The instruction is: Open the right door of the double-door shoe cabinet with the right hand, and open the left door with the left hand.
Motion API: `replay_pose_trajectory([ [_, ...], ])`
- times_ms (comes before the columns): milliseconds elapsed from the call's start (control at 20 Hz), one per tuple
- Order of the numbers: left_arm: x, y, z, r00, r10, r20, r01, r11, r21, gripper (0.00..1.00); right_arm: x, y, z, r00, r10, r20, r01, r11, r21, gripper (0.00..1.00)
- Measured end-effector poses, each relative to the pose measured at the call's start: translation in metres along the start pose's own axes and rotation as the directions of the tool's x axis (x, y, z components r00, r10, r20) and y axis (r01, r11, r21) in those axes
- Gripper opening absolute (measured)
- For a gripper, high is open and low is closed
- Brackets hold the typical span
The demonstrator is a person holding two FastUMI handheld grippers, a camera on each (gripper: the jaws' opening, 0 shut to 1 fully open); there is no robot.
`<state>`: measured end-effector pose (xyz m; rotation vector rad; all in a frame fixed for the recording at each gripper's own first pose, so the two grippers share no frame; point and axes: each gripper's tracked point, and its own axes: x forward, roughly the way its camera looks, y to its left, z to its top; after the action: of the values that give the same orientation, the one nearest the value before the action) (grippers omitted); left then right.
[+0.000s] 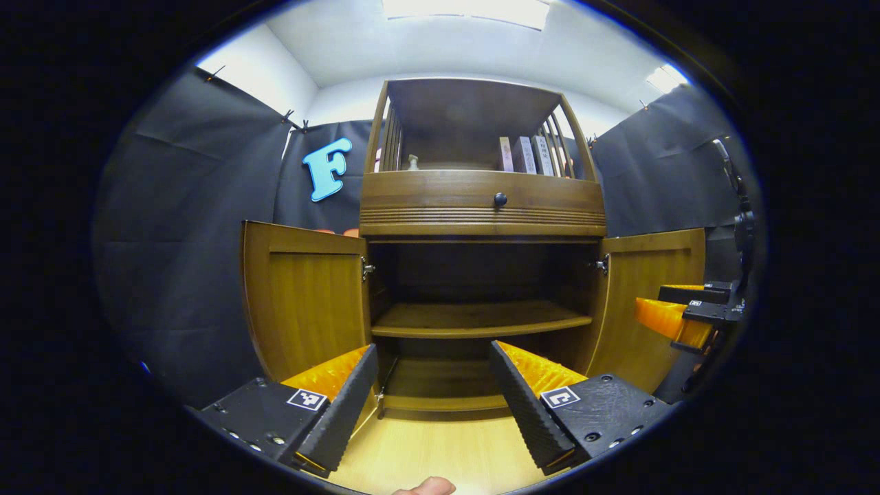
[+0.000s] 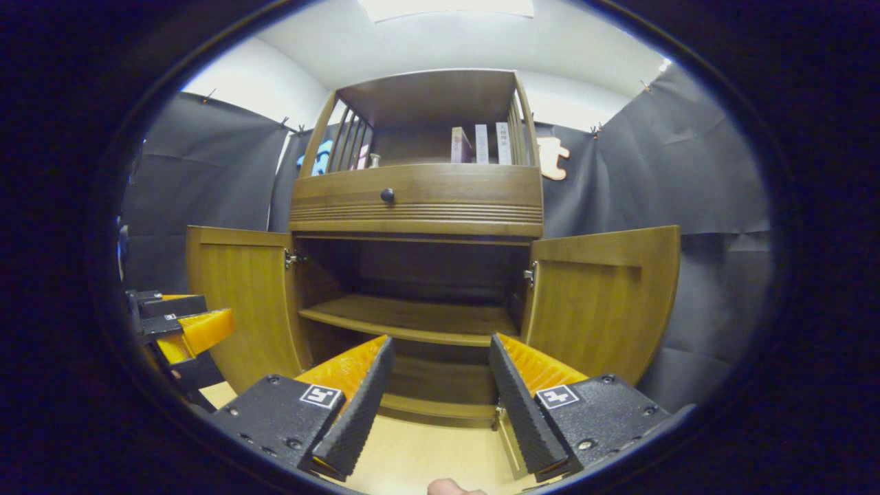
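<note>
The wooden shoe cabinet (image 1: pixel 481 206) (image 2: pixel 419 199) stands straight ahead with both lower doors swung wide. Its left door (image 1: pixel 306 302) (image 2: pixel 240 302) and right door (image 1: pixel 650 302) (image 2: pixel 601 302) stick out to the sides, baring a dark inside with one shelf (image 1: pixel 481 320) (image 2: pixel 412 317). My left gripper (image 1: pixel 434 357) is open, low before the cabinet, touching nothing; it also shows at the left of the right gripper view (image 2: pixel 185 323). My right gripper (image 2: pixel 440 350) is open and holds nothing; the left gripper view shows it beside the right door (image 1: pixel 680 309).
A drawer with a dark round knob (image 1: pixel 500 200) (image 2: pixel 388 195) sits above the doors. Books (image 1: pixel 526 155) (image 2: pixel 481 144) stand on the open top shelf. Light wooden floor (image 1: pixel 426 454) lies before the cabinet. Black cloth walls close in on both sides.
</note>
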<state>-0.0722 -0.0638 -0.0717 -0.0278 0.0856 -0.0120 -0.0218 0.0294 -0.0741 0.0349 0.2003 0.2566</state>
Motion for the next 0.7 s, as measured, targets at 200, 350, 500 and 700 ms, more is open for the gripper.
replay_pose_trajectory([
  [200,0.01,-0.02,0.0,0.999,-0.051,-0.018,0.051,0.998,-0.034,0.97,-0.011,-0.014,0.006,0.998,-0.042,0.045,0.042,0.999,-0.009,1.0],
  [350,0.016,-0.012,0.005,1.0,0.001,-0.024,-0.001,1.0,-0.006,0.97,-0.016,-0.019,0.013,0.997,-0.042,0.066,0.042,0.999,-0.004,1.0],
  [500,0.017,-0.008,0.005,0.999,0.037,-0.035,-0.036,0.999,0.014,0.96,-0.019,-0.019,0.019,0.997,-0.028,0.075,0.03,0.999,-0.018,1.0],
  [700,0.019,0.004,0.021,0.996,0.083,-0.015,-0.083,0.997,0.001,0.96,-0.022,-0.022,0.032,0.994,-0.019,0.108,0.024,0.999,-0.037,1.0],
])
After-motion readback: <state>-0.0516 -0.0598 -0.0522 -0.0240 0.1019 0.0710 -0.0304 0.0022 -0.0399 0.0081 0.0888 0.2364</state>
